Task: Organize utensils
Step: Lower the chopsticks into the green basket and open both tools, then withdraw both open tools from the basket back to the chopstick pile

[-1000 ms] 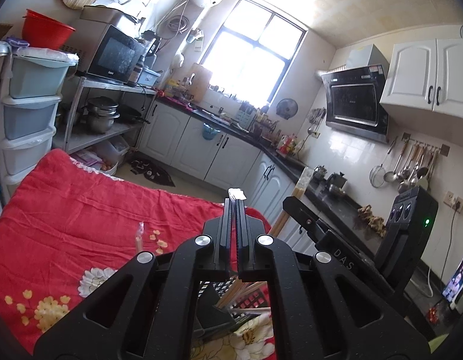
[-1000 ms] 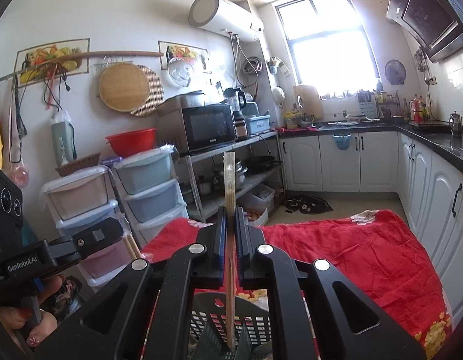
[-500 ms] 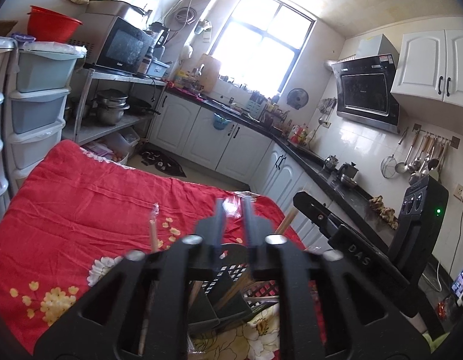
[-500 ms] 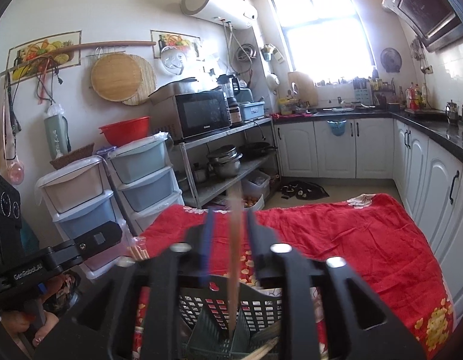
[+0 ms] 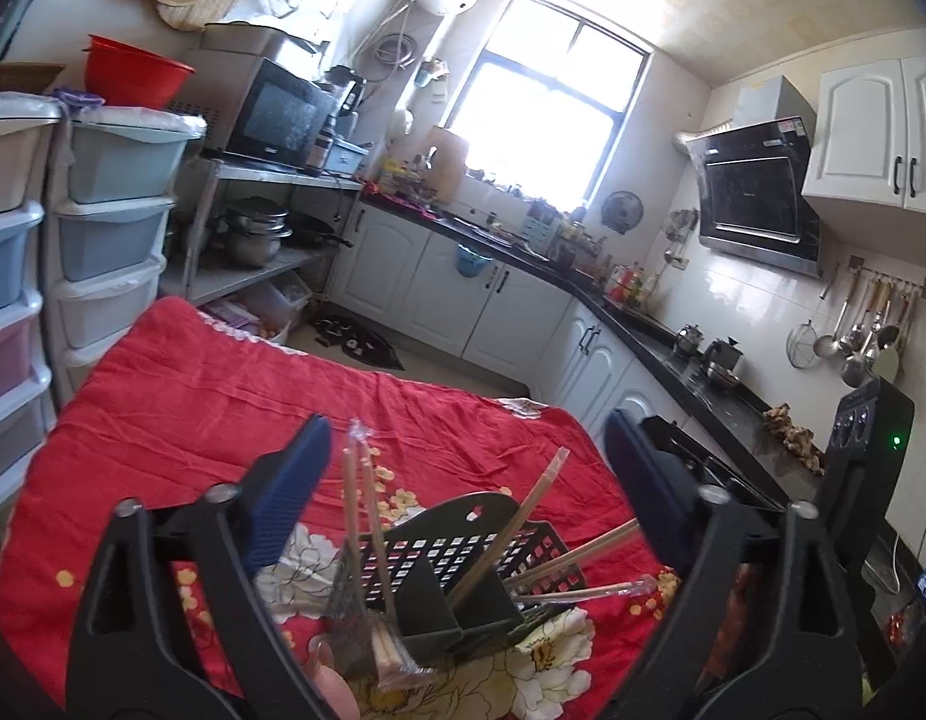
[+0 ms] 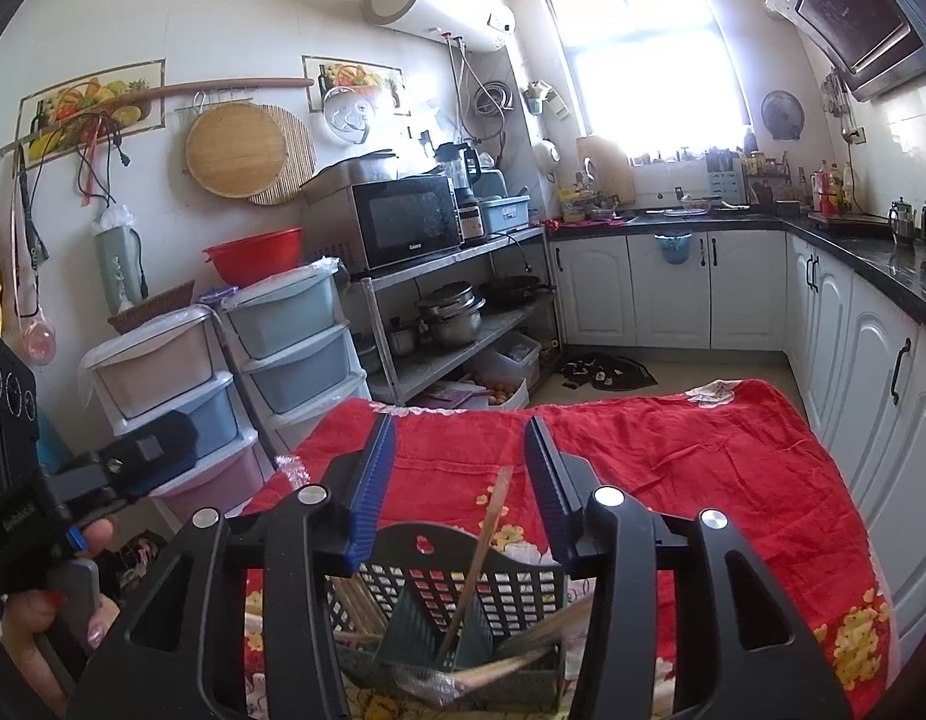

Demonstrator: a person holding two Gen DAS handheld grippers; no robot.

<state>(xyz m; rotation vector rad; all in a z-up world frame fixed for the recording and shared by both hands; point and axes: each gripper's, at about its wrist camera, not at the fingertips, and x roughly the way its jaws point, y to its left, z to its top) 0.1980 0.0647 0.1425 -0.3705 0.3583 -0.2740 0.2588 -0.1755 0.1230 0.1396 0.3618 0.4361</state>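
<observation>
A dark slotted utensil basket (image 5: pixel 457 546) stands on the red flowered cloth (image 5: pixel 223 396), and it also shows in the right wrist view (image 6: pixel 523 594). Wrapped chopsticks (image 5: pixel 362 516) stand in its left compartment; other chopsticks (image 5: pixel 523 522) lean in the middle and right ones. My left gripper (image 5: pixel 469 468) is wide open above the basket, holding nothing. My right gripper (image 6: pixel 460 474) is open above the basket, with a chopstick (image 6: pixel 481 546) standing loose in the basket below it.
Plastic drawer towers (image 6: pixel 295 348) and a metal shelf with a microwave (image 6: pixel 403 222) stand left of the table. White cabinets and a black counter (image 6: pixel 853 252) run along the right. The other hand-held gripper (image 6: pixel 73 480) shows at the left edge.
Both grippers were shut on chopsticks a second ago. Both have opened, and the chopsticks now stand in the basket. The left view has tipped down toward the basket.
</observation>
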